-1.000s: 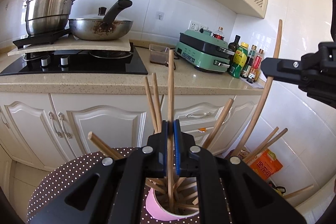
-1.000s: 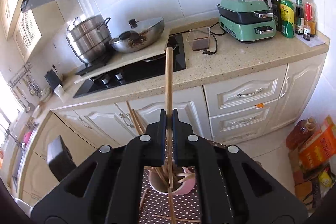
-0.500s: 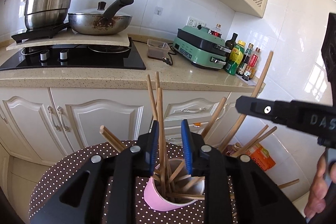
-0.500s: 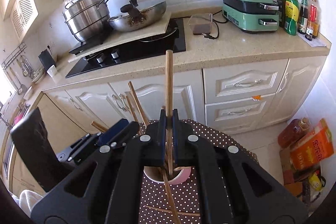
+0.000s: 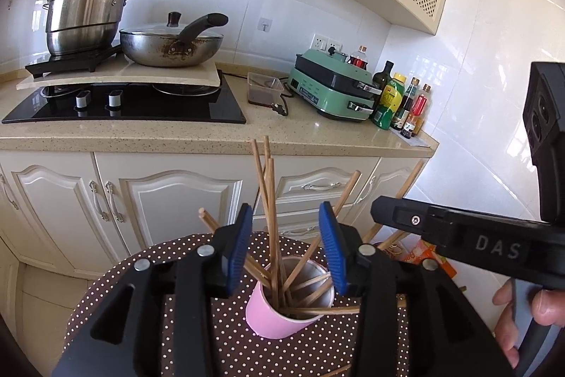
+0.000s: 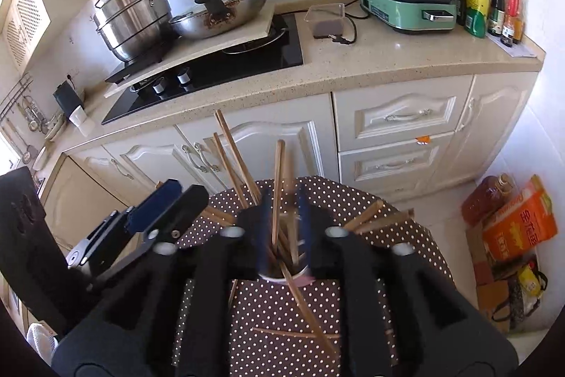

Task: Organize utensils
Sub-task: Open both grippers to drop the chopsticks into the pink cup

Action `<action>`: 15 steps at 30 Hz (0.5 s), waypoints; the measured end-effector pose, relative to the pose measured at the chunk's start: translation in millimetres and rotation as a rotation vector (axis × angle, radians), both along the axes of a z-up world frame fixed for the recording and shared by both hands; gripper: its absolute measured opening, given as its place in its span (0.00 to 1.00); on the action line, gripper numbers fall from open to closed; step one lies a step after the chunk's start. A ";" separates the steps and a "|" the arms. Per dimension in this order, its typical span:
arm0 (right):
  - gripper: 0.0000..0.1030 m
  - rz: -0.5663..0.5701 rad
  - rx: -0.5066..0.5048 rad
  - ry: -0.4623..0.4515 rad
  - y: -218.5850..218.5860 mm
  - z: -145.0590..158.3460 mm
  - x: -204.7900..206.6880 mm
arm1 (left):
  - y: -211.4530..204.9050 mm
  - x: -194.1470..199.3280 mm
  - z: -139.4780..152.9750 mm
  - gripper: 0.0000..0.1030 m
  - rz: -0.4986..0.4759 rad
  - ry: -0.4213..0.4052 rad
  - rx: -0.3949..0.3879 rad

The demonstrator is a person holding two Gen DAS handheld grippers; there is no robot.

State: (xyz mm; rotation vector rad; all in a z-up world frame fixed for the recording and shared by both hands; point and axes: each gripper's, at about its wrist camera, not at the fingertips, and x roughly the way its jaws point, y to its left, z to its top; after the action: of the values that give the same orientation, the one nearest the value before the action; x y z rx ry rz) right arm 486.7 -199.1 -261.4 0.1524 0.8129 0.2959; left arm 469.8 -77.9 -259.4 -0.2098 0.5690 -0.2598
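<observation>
A pink cup (image 5: 279,317) stands on a round table with a brown polka-dot cloth (image 5: 226,334). Several wooden chopsticks (image 5: 270,200) stand in it. My left gripper (image 5: 285,248) is open just above the cup, with an upright chopstick between its jaws, not gripped. My right gripper (image 6: 282,228) is open over the cup (image 6: 300,278), and a chopstick (image 6: 277,186) stands free between its jaws. More chopsticks (image 6: 310,320) lie loose on the cloth. The right gripper shows in the left wrist view (image 5: 459,232) at the right.
A kitchen counter (image 5: 176,133) with a black hob, steel pots, a wok, a green appliance (image 5: 332,87) and bottles runs behind the table. White cabinets stand below it. Bags and a bottle (image 6: 512,225) sit on the floor at the right.
Both grippers have opened and let go of their chopsticks, which now stand in the cup. Both grippers came lower and closer to the cup.
</observation>
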 end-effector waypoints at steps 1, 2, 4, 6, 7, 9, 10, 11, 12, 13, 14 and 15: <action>0.52 -0.009 -0.003 -0.011 0.3 2.1 -3.8 | 1.8 -2.2 1.3 0.39 0.001 0.000 0.001; 0.52 -0.010 -0.002 -0.018 0.9 4.2 -7.1 | 4.4 -6.1 3.2 0.39 0.004 -0.002 0.003; 0.52 -0.016 0.000 -0.025 2.0 8.3 -14.1 | 9.3 -11.9 6.1 0.40 0.006 -0.001 0.001; 0.52 -0.022 0.000 -0.034 2.9 11.7 -20.7 | 14.8 -18.3 9.2 0.42 0.009 0.001 -0.003; 0.52 -0.025 0.001 -0.038 3.9 13.9 -26.1 | 17.5 -22.2 11.0 0.42 0.010 -0.001 -0.003; 0.52 -0.030 0.002 -0.047 5.7 17.5 -33.0 | 22.1 -28.9 13.9 0.43 0.010 -0.002 0.000; 0.52 -0.031 0.001 -0.052 7.6 19.8 -38.4 | 24.6 -33.0 15.1 0.44 0.008 -0.001 0.003; 0.52 -0.033 -0.001 -0.056 9.0 21.2 -43.2 | 26.8 -37.1 16.2 0.44 0.006 0.000 0.006; 0.52 -0.034 -0.002 -0.058 10.4 22.3 -47.1 | 28.6 -39.8 16.6 0.44 0.005 0.002 0.008; 0.52 -0.033 -0.006 -0.062 12.6 23.5 -53.6 | 30.7 -44.0 17.0 0.44 0.002 0.004 0.010; 0.52 -0.034 -0.011 -0.063 14.2 24.5 -57.1 | 32.7 -48.1 16.9 0.44 -0.001 0.008 0.012; 0.52 -0.034 -0.016 -0.065 15.9 25.0 -61.7 | 34.2 -50.6 16.4 0.45 -0.004 0.014 0.013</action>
State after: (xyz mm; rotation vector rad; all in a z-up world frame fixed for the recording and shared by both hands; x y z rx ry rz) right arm 425.1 -183.2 -236.4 0.1410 0.7472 0.2612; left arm 419.2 -43.7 -243.0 -0.1981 0.5846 -0.2584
